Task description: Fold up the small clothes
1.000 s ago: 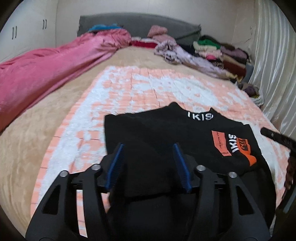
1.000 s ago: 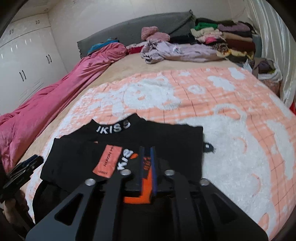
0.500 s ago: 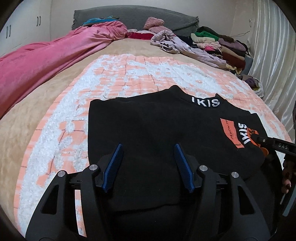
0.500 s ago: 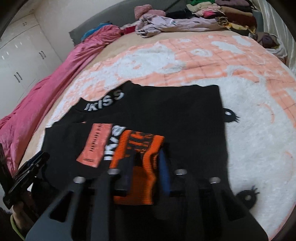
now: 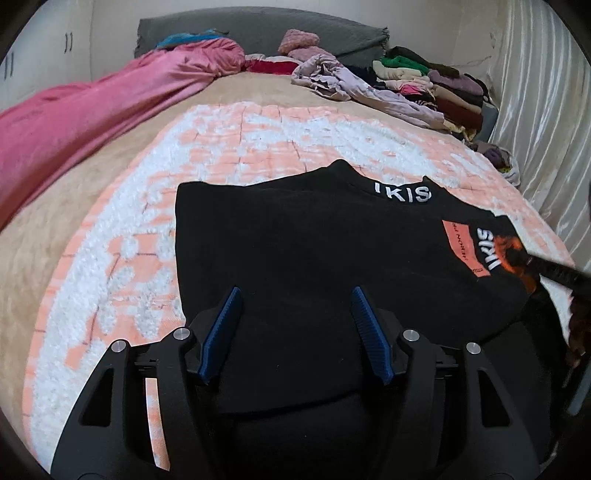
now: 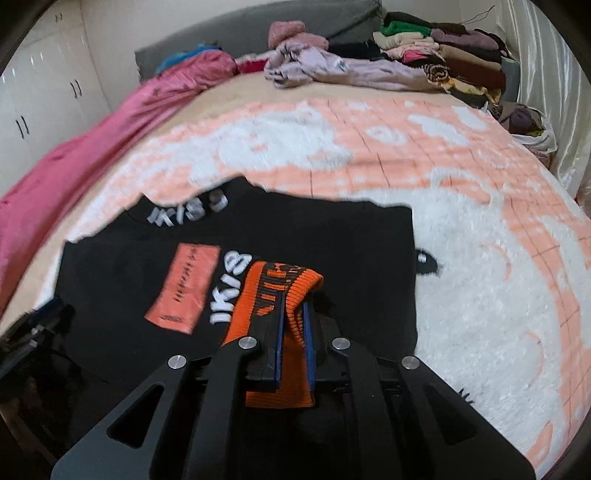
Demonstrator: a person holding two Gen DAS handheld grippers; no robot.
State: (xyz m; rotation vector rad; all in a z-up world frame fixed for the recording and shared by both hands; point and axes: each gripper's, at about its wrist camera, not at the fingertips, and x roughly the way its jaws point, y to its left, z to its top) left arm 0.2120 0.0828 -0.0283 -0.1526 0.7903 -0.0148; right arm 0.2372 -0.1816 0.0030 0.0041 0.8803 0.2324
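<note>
**Sweater cuff clamped as fold takes shape on bed**

The right gripper has its blue pads pressed together on the orange ribbed cuff of a black sweater, the knit bunching up between them and draping over the garment's front. The left gripper hangs low over the sweater's near half, its jaws apart and just lately widening, with black fabric lying beneath them but nothing pinched. The sweater lies flat near the foot of the bed, collar lettering pointing away, an orange patch and white letters on the chest beside the cuff. It rests on a fluffy peach-and-white blanket with a cartoon face, whose dark eye shows just past the sweater's edge in the right wrist view. To the left runs a rumpled pink quilt over a tan sheet. Farther back a lilac garment sprawls loose, next to a stack of folded clothes in the corner, near a grey headboard and pale curtain. White cupboards line the left wall.
</note>
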